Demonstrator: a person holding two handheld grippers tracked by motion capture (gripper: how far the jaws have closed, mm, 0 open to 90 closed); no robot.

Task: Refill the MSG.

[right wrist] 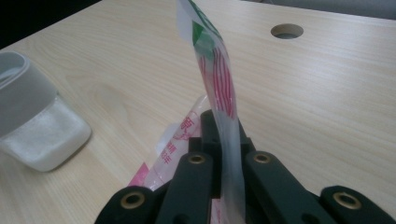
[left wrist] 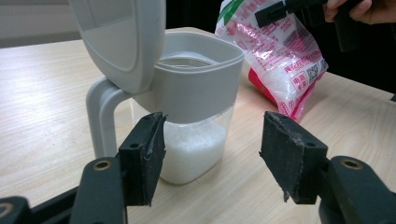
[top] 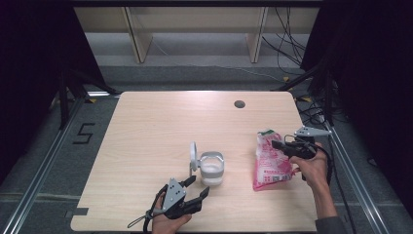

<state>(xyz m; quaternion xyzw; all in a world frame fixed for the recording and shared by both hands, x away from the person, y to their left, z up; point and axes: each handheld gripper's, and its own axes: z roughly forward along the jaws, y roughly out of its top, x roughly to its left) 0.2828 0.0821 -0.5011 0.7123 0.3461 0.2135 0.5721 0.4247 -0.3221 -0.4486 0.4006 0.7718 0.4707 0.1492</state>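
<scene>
High view: the left gripper (top: 198, 186) sits near the table's (top: 146, 126) front edge, jaws spread wide and empty, just short of a clear lidded container (top: 211, 168) partly filled with white granules, its lid (top: 193, 155) flipped up. The right gripper (top: 278, 145) pinches a pink-and-white bag (top: 269, 163) resting right of the container.

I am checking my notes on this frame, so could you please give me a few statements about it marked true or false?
1. The container's lid is flipped open. True.
2. The right gripper is shut on the pink bag. True.
3. The left gripper clamps the container. False: its fingers are open, just short of it.
4. The container is empty. False: white granules fill its lower part.
5. The table has a round hole near its far edge. True.
</scene>
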